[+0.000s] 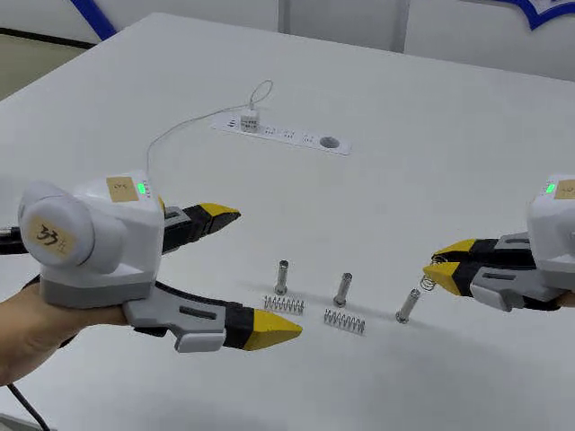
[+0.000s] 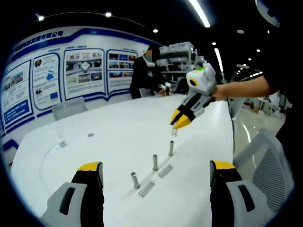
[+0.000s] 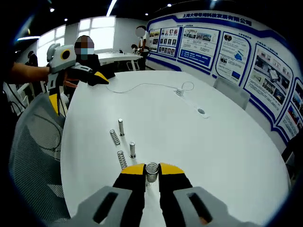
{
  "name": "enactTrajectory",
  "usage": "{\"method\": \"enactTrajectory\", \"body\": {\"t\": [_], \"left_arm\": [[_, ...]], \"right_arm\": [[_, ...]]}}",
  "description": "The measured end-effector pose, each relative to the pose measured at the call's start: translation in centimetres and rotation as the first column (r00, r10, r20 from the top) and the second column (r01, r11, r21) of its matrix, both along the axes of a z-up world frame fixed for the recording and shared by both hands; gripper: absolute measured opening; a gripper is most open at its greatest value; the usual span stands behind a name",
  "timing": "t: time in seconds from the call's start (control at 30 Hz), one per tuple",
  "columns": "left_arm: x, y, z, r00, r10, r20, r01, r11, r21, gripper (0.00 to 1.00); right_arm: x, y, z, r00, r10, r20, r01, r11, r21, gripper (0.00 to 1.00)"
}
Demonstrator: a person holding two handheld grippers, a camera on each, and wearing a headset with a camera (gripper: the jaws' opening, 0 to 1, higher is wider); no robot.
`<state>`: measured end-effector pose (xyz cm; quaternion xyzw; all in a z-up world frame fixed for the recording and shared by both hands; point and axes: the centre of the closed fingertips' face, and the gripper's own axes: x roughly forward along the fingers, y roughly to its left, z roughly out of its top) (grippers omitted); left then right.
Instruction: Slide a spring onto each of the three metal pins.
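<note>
The right hand-held gripper [image 1: 437, 261] is pinching a spring [image 1: 428, 284] just above the end pin [image 1: 409, 305] toward the near edge of the tabletop [image 1: 404, 108], the left hand-held gripper [image 1: 266, 271] is spread and empty, so come down crooked and that pin probably topples.

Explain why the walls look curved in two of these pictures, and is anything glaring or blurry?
Left gripper view: fisheye curves the wall posters and table; ceiling lights glare. Right gripper view: same curving, yet the spring in the right claw looks sharp. Head view: straight lines, even light, soft shadow under the left claw.
</note>
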<state>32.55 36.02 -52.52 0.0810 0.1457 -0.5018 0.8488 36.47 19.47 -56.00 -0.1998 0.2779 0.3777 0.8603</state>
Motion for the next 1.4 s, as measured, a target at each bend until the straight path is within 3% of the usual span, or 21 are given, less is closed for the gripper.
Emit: {"method": "enactTrajectory", "body": {"t": [0.17, 0.53, 0.73, 1.4], "left_arm": [[0.5, 0.8, 0.1, 0.999, 0.033, -0.006, -0.033, 0.999, -0.018, 1.00], [0.2, 2.0, -1.1, 0.998, 0.064, -0.023, -0.064, 0.998, 0.013, 1.00], [0.4, 1.9, -0.4, 0.995, 0.087, -0.045, -0.089, 0.995, -0.045, 1.00], [0.3, 2.2, -0.9, 0.994, 0.094, -0.051, -0.095, 0.995, -0.015, 1.00]], "right_arm": [[0.2, 0.2, -0.6, 1.000, -0.014, -0.014, 0.015, 1.000, 0.022, 0.10], [0.5, 0.5, -2.1, 0.999, -0.021, -0.042, 0.022, 1.000, 0.023, 0.10], [0.6, 0.5, -3.0, 0.998, -0.031, -0.055, 0.033, 0.999, 0.022, 0.10], [0.5, 0.2, -6.1, 0.994, -0.046, -0.094, 0.047, 0.999, 0.004, 0.10]]}}
